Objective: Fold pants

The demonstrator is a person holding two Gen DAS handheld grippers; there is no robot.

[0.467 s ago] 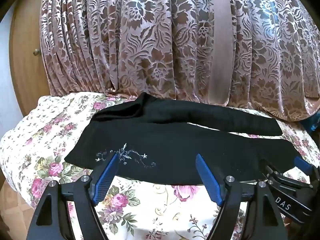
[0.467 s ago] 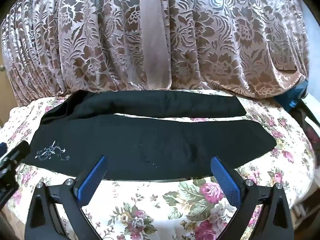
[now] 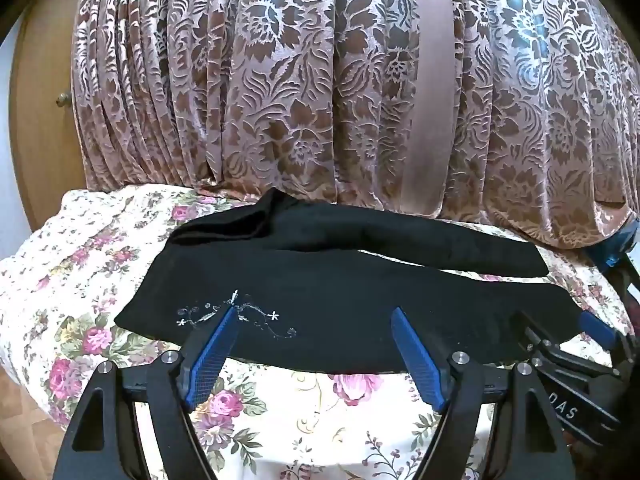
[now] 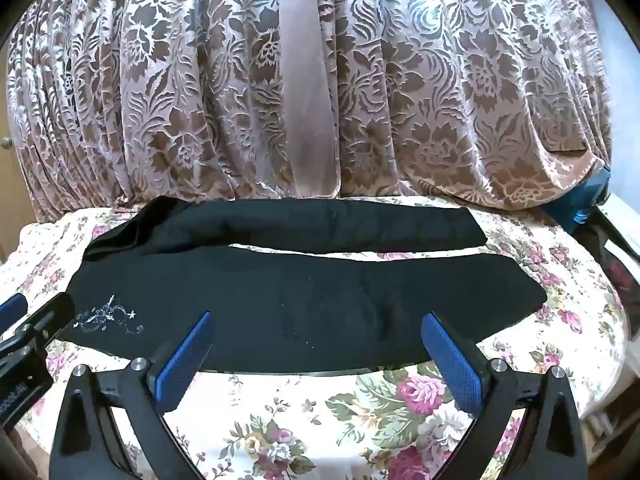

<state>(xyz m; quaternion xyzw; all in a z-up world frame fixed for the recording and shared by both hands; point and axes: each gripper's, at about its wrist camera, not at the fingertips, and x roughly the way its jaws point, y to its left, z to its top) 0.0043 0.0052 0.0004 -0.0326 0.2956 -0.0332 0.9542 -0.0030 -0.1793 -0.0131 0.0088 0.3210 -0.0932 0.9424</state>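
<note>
One black pants (image 3: pixel 340 300) on one floral cloth (image 3: pixel 80 272); two tongs, left (image 3: pixel 314 316) and right (image 4: pixel 316 322), both apart, empty.

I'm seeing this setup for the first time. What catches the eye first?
The black pants lie spread across the floral cloth, legs apart, a silver embroidered motif near one end. Behind hangs a brown-and-pink patterned curtain. In front, the left hand-held gripper and right hand-held gripper are both open over the near edge.
</note>
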